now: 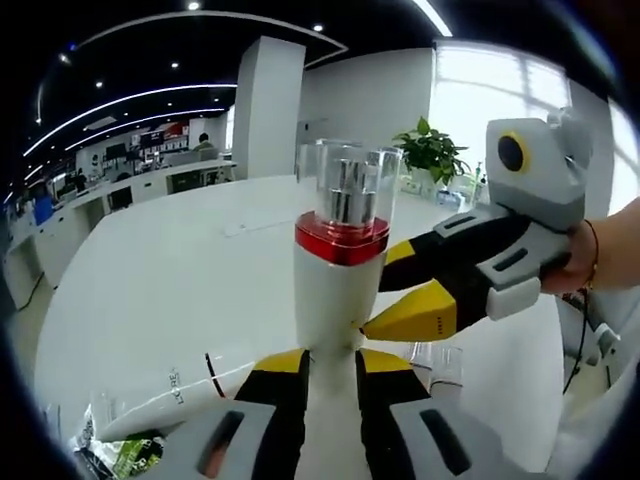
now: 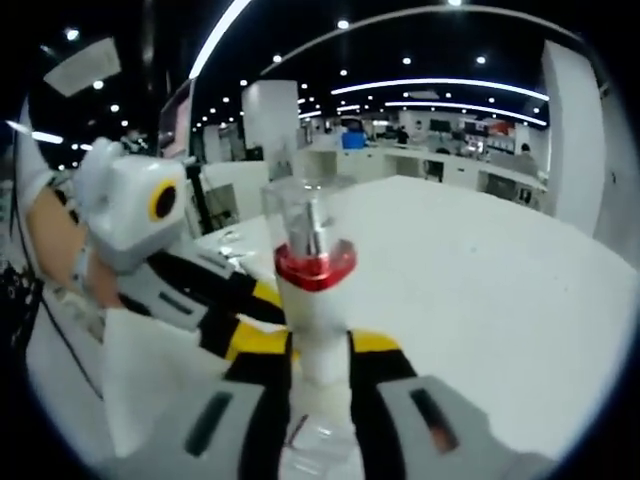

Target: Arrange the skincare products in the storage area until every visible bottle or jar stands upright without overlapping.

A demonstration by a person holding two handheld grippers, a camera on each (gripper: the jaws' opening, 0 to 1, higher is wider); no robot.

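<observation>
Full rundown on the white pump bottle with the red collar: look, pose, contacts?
The white pump bottle with the red collar has a glossy white plastic-looking body, a red band, a silver pump under a clear cap. It stands upright, held above the white table. The left gripper clamps its lower body; the right gripper grips it too, from the other side.

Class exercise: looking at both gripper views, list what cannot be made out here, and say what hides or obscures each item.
- Left gripper view: the white bottle's base, hidden between the left hand-held gripper's jaws.
- Left gripper view: the lying tube's label, too small.
- Right gripper view: the bottle's base, behind the right hand-held gripper.
</observation>
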